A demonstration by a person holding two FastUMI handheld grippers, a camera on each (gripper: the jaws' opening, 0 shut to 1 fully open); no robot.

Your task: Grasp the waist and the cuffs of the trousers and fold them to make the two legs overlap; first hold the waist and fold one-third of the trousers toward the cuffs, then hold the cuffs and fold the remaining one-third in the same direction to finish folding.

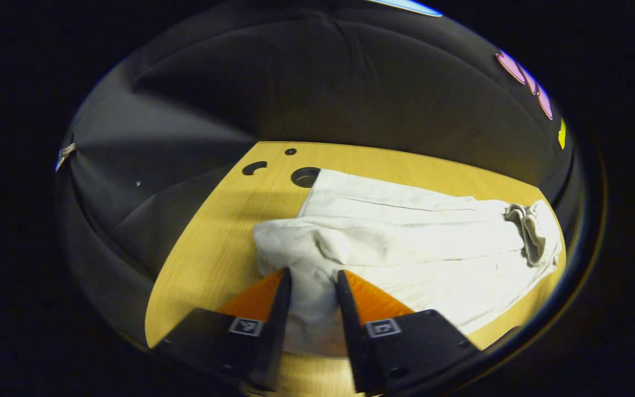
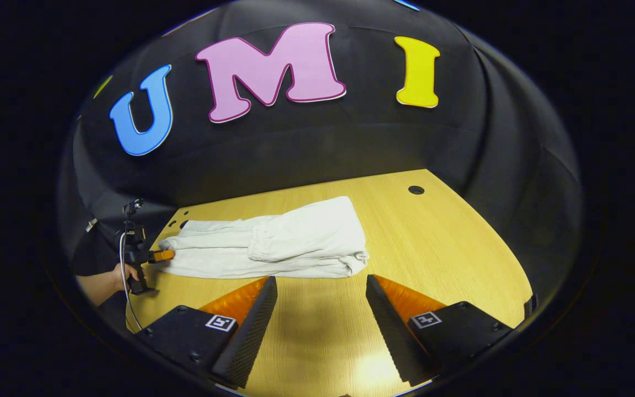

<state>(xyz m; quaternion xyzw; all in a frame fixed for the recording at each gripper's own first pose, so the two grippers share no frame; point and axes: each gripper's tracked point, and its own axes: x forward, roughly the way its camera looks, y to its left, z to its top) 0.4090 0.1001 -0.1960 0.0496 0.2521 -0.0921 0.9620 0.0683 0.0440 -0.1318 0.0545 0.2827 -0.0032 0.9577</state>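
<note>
White trousers (image 2: 273, 245) lie along the wooden table (image 2: 433, 259), legs overlapped, with the waist part folded back over the middle. In the left gripper view the trousers (image 1: 405, 237) stretch away from me, the bunched waistband (image 1: 532, 226) at the far right. My left gripper (image 1: 313, 281) is shut on the cuff end, with cloth bunched up between its fingers. From the right gripper view the left gripper (image 2: 160, 255) sits at the trousers' left end. My right gripper (image 2: 322, 286) stands open over bare table, just in front of the folded edge, holding nothing.
A person's hand (image 2: 113, 278) holds the left gripper at the table's left edge. Round holes are cut in the tabletop (image 1: 305, 176) near the cuffs, and another hole (image 2: 415, 189) at the far right. Black cloth walls close in behind the table.
</note>
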